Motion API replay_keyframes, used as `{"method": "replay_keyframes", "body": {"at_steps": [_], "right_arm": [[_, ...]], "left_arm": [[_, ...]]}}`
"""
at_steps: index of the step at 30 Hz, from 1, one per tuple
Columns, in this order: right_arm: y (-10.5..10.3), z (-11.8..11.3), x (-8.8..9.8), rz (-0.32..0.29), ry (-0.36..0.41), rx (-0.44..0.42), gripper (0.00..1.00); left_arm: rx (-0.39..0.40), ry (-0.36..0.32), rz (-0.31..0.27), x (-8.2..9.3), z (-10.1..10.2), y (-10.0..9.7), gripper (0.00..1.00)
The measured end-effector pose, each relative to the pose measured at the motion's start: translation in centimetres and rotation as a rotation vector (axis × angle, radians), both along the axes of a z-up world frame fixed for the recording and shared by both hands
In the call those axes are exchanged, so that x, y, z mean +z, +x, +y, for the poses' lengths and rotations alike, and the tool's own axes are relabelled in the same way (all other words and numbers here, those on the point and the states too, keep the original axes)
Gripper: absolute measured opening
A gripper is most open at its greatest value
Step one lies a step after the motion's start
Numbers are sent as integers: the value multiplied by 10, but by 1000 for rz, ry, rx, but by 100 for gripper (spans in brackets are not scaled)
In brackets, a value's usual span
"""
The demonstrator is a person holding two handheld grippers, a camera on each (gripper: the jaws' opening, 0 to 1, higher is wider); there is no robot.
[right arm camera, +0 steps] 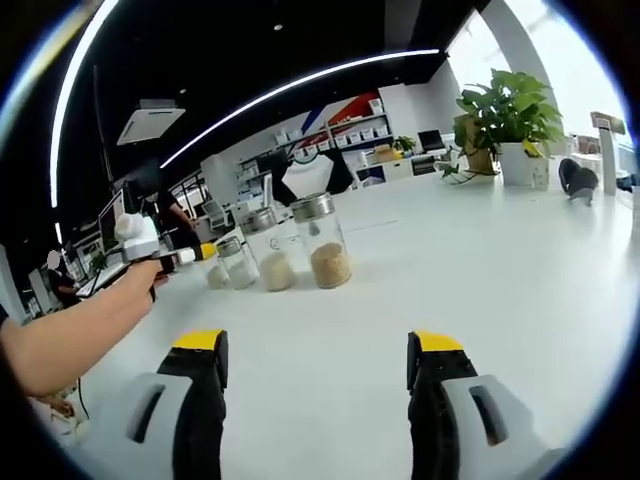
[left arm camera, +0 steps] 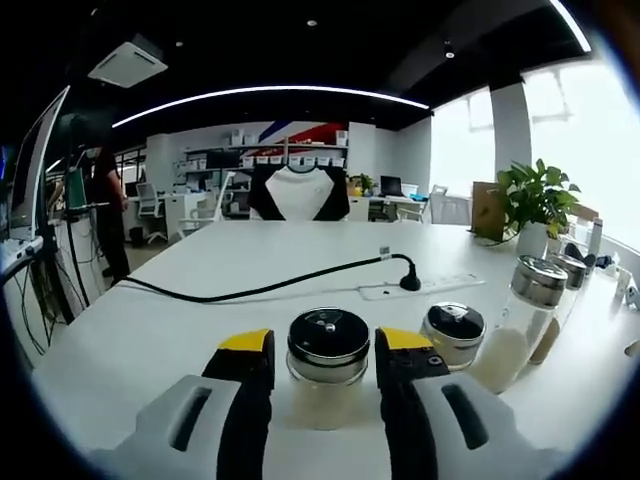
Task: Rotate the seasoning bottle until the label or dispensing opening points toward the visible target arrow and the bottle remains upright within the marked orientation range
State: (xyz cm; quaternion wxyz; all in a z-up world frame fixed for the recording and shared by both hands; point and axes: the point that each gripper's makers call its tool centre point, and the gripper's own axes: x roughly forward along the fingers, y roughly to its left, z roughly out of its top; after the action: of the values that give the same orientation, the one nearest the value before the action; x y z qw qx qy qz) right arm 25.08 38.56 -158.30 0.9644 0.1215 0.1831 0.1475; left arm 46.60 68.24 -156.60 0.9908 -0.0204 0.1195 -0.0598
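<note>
In the left gripper view a short glass seasoning bottle point(left arm camera: 328, 352) with a shiny metal lid and pale contents stands upright on the white table. My left gripper point(left arm camera: 325, 372) has its yellow-tipped jaws against the bottle's two sides, shut on it. No label or arrow is visible. In the right gripper view my right gripper point(right arm camera: 315, 375) hangs open over bare table, well short of the bottle row. A person's arm point(right arm camera: 70, 335) holds the left gripper point(right arm camera: 150, 245) at the row's left end, by the small bottle point(right arm camera: 218, 272).
Right of the held bottle stand a short jar point(left arm camera: 453, 335), a tall bottle of white powder point(left arm camera: 520, 320) and a brown-filled one point(left arm camera: 560, 295). A power strip point(left arm camera: 425, 288) with a black cable lies behind. A potted plant point(left arm camera: 535, 200) stands at the far right.
</note>
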Motion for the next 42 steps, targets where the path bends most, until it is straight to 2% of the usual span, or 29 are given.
{"method": "replay_keyframes", "body": {"at_steps": [4, 18, 32, 42], "right_arm": [[-1, -1, -1, 2, 1, -1, 72], [-6, -5, -3, 8, 11, -7, 72], [-16, 7, 18, -35, 10, 25, 71], [-26, 15, 34, -65, 17, 54, 71]], "left_arm": [[-6, 0, -4, 1, -2, 0, 34], [3, 9, 5, 0, 4, -1, 33], [-10, 4, 6, 10, 13, -28, 33], [-56, -4, 31, 5, -2, -58, 33]]}}
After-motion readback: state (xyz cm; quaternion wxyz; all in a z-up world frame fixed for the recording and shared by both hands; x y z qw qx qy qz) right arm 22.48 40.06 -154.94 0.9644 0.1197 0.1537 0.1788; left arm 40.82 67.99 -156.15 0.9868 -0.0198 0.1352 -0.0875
